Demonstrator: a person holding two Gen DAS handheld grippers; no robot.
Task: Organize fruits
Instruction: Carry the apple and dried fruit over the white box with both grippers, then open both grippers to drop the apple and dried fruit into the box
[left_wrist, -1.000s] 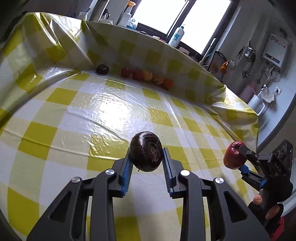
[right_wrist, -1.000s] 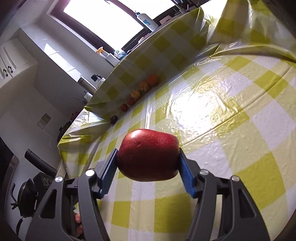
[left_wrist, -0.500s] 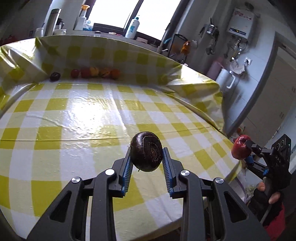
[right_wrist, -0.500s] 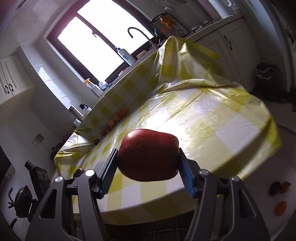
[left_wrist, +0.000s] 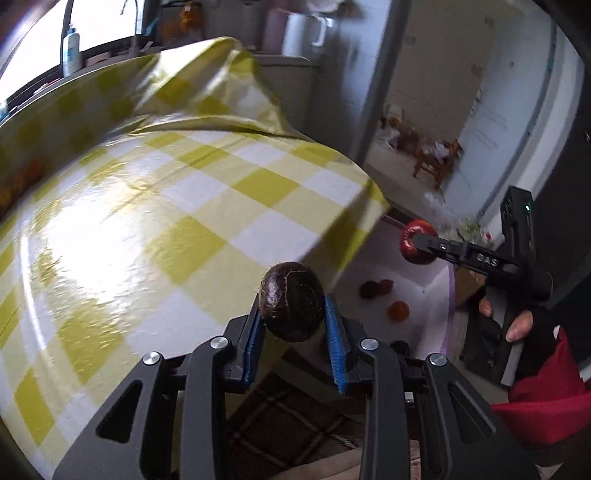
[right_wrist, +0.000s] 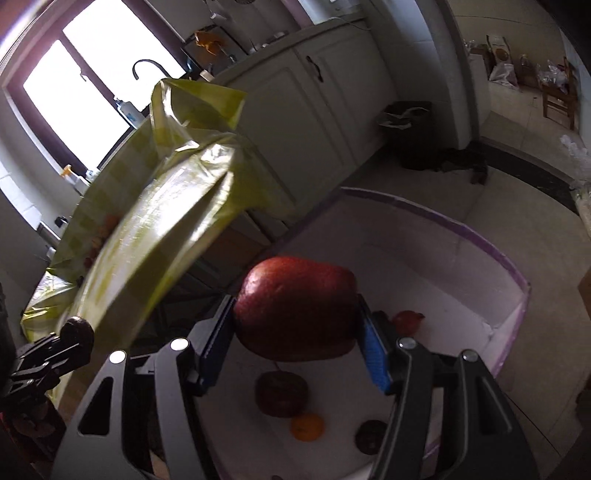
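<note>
Both tongs are loaded. Your left tongs (left_wrist: 292, 325) pinch a dark brown, rough-skinned fruit (left_wrist: 291, 301) between the blue pads; it hangs past the tabletop (left_wrist: 155, 221) edge, the yellow-check cloth to its left. Your right tongs (right_wrist: 295, 341) clamp a red apple (right_wrist: 295, 308) crosswise, held in the air above the white box (right_wrist: 491, 284) on the floor.

White box as landmark: purple-edged walls, sitting low beside the tabletop's draped corner. Inside it, below the apple in the right wrist view: a dark reddish fruit (right_wrist: 281, 393), an orange fruit (right_wrist: 307, 427) just beside that, a small dark fruit (right_wrist: 370, 436) near the front wall, and a red fruit (right_wrist: 406, 320) partly hidden behind the right pad.

From the left wrist view, your right hand (left_wrist: 517, 325) grips the handle, red sleeve (left_wrist: 546, 402) below it; the apple sits over the box. A few more fruits, blurred, lie at the tabletop's far edge.
</note>
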